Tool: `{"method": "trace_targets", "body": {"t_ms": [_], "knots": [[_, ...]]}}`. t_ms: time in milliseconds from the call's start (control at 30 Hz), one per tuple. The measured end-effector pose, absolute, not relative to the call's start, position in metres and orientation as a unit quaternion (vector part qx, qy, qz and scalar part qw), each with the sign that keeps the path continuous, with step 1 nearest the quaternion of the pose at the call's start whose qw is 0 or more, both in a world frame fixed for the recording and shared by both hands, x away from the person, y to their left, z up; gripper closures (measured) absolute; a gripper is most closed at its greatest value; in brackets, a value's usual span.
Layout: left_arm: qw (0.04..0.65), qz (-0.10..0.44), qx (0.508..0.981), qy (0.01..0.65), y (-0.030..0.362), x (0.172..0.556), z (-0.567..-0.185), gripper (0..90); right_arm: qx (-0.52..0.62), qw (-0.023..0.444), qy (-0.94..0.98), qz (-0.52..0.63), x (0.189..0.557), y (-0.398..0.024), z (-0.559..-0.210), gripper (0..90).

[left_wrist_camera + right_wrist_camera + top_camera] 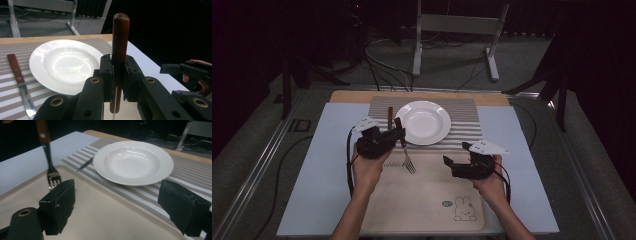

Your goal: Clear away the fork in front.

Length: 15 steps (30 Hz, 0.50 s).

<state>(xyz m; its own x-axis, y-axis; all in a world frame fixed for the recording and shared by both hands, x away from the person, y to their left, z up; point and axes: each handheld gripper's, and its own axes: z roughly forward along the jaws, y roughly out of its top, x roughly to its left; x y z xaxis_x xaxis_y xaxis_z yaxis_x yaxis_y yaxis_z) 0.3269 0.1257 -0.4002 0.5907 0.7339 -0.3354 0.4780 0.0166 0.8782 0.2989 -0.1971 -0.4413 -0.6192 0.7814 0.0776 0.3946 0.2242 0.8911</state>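
Note:
My left gripper (398,132) is shut on the wooden handle of a fork (407,157), left of the white plate (423,122). In the left gripper view the handle (120,37) stands upright, clamped between the jaws (119,75). The fork's tines (51,176) hang over the near left part of the beige tray (427,200). A wooden-handled knife (390,116) lies on the striped placemat (464,107) just left of the plate. My right gripper (457,156) hovers over the tray's right side, jaws wide open (117,195) with nothing between them.
The tray carries a bunny print (464,209) at its near right. A pale blue mat (319,165) covers the table under the placemat and tray. Cables (382,70) and a white frame (457,30) lie on the floor beyond the table's far edge.

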Motion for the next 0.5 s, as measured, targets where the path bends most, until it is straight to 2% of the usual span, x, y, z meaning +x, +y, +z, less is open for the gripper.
{"method": "trace_targets", "body": {"t_ms": [500], "knots": [[0.564, 0.11, 0.691, 0.439, 0.159, 0.323, -0.391, 80.1, 0.403, 0.212, 0.744, 0.489, 0.298, -0.219, -0.442, 14.9]]}}
